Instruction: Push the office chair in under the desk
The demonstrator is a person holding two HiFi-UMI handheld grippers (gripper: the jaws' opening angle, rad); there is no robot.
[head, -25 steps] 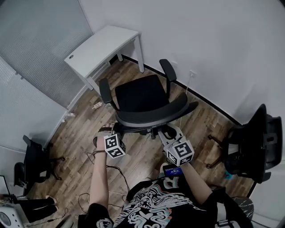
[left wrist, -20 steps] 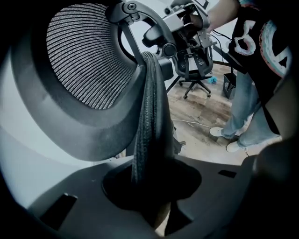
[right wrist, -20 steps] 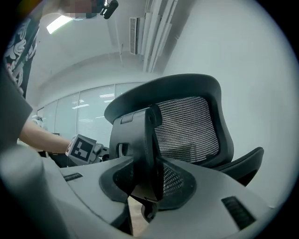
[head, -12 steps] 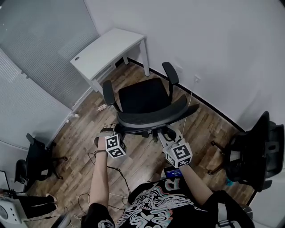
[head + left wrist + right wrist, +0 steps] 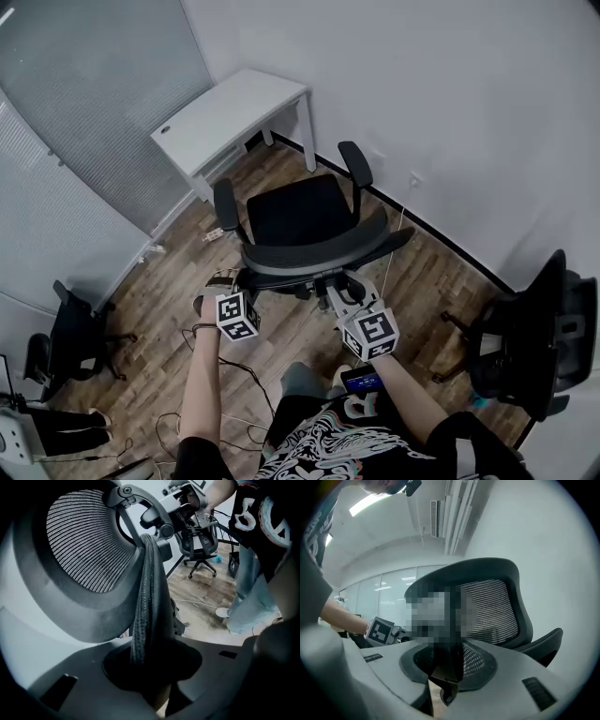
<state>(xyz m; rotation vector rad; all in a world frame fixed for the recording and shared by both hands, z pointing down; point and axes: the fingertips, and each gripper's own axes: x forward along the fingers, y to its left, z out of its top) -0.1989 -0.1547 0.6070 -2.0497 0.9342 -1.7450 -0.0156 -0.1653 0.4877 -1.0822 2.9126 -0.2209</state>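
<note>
Office chair (image 5: 302, 211): black, padded seat w/ soft rounded edges, two curved armrests, curved backrest (image 5: 84, 541) of fine grey mesh in a smooth plastic frame w/ a thick rolled rim. Parked on the floor just short of the worktop (image 5: 230, 112), seat facing it, not under it yet. Seat front near the closest worktop leg.

L tongs (image 5: 234, 281): closed partway onto the backrest rim at its left end, dark rim strip running straight down into the gap betw. the pads. R tongs (image 5: 328, 284): same at the right end, clamped on the dark rim edge; part of that view under a mosaic patch. Black-and-white marker cube behind each, one per hand.

Worktop: white, flat, rectangular, thin square legs, tucked in the corner betw. wall (image 5: 450, 94) and blinds (image 5: 84, 131).

Floor (image 5: 281, 333): wood-plank pattern, matte, w/ loose cables (image 5: 242, 364) snaking across near the person's legs. Wall: plain white, dark skirting along the base. Blinds: grey, fine horizontal ribbing.

Spare chair R (image 5: 534, 342): black, by the wall. Spare chair L (image 5: 70, 337): black, by the blinds. Both well apart from the office chair.
</note>
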